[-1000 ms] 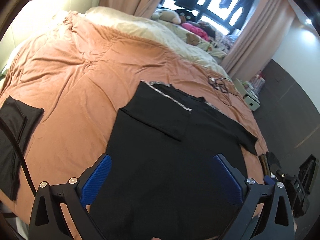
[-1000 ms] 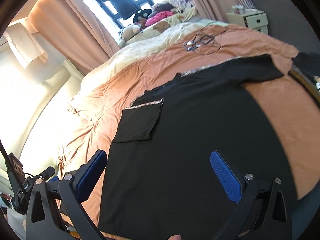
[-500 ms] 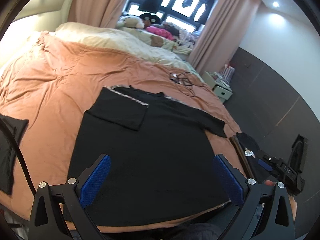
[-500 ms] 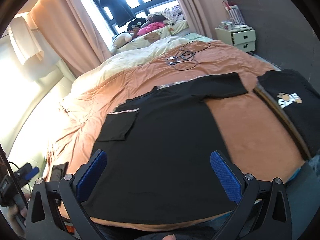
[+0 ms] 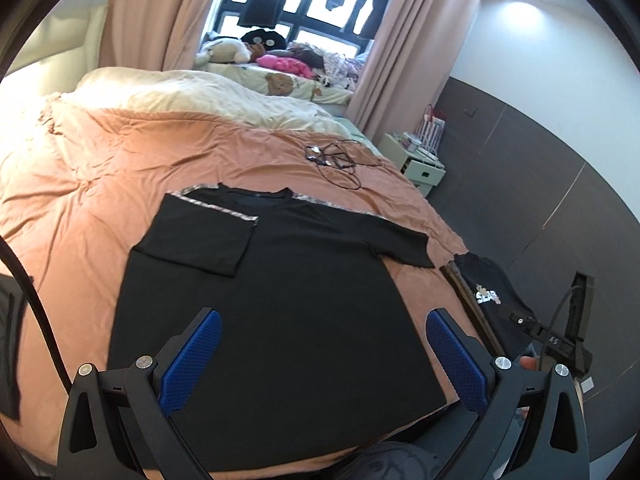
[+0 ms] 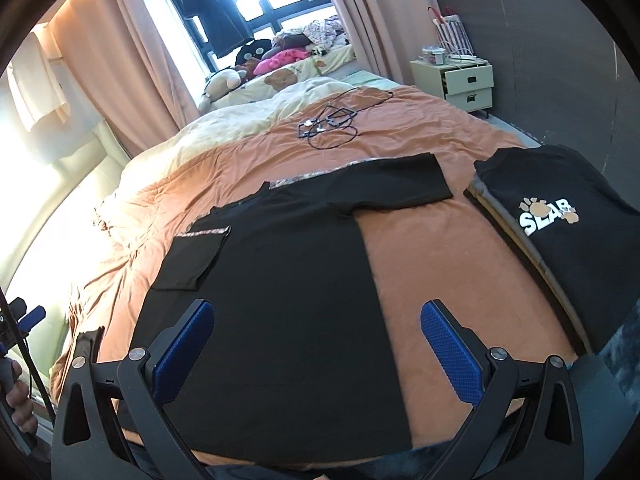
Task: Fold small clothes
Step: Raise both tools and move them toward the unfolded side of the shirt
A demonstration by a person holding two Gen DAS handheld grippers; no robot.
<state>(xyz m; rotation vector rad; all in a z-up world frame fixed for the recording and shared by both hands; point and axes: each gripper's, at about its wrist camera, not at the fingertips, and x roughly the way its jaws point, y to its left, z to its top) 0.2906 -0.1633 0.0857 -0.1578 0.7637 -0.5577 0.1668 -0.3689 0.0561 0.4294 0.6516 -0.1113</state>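
A black T-shirt (image 5: 288, 300) (image 6: 288, 280) lies flat on the orange bedspread (image 5: 100, 168) (image 6: 420, 248). Its left sleeve (image 5: 200, 236) (image 6: 192, 256) is folded in over the body. The right sleeve (image 5: 400, 240) (image 6: 400, 184) lies spread out. My left gripper (image 5: 324, 356) hangs open above the shirt's hem, holding nothing. My right gripper (image 6: 320, 348) is also open over the hem, a little to the right, and empty.
A folded black shirt with a white print (image 6: 560, 224) (image 5: 492, 300) rests at the bed's right edge. A cable tangle (image 5: 340, 160) (image 6: 336, 124) lies beyond the collar. Another dark garment (image 5: 8, 340) sits at the left. A white nightstand (image 6: 464, 80) stands by the wall.
Both grippers have pulled back and risen away from the shirt, so the whole shirt and the bed's front edge now show. Both stay open.
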